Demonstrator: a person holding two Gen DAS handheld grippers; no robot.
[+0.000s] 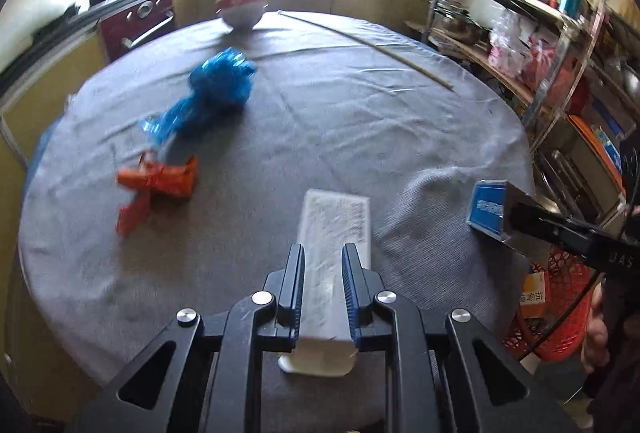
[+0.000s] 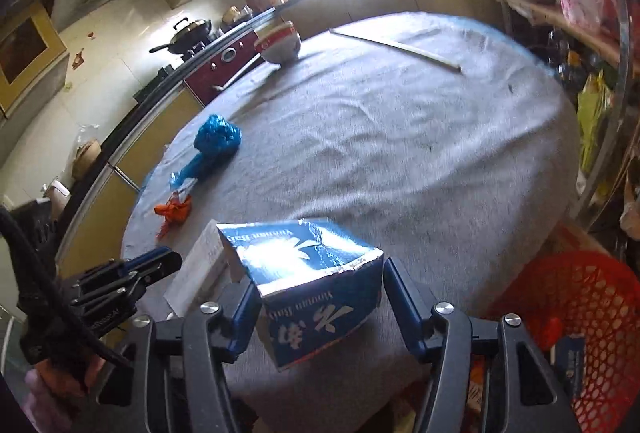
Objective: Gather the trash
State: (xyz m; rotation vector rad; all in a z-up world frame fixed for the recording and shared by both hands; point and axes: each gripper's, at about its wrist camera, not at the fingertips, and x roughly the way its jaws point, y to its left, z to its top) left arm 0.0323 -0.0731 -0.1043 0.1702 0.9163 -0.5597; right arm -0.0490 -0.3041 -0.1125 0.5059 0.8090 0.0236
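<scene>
My left gripper (image 1: 323, 253) is shut on a long white box (image 1: 335, 233) and holds it over the near edge of the round grey-clothed table (image 1: 340, 121). My right gripper (image 2: 318, 273) is shut on a torn blue carton (image 2: 308, 273) with white lettering, near the table's right edge; the carton also shows in the left wrist view (image 1: 488, 207). A crumpled blue plastic bag (image 1: 212, 93) and an orange wrapper (image 1: 154, 187) lie on the table's left side. They show in the right wrist view too: the bag (image 2: 214, 145), the wrapper (image 2: 172, 213).
A red mesh basket (image 2: 576, 321) with some trash stands beside the table at lower right. A red-and-white bowl (image 1: 241, 8) and a long thin stick (image 1: 368, 45) sit at the table's far side. Metal shelves (image 1: 560, 53) stand right; kitchen counter behind.
</scene>
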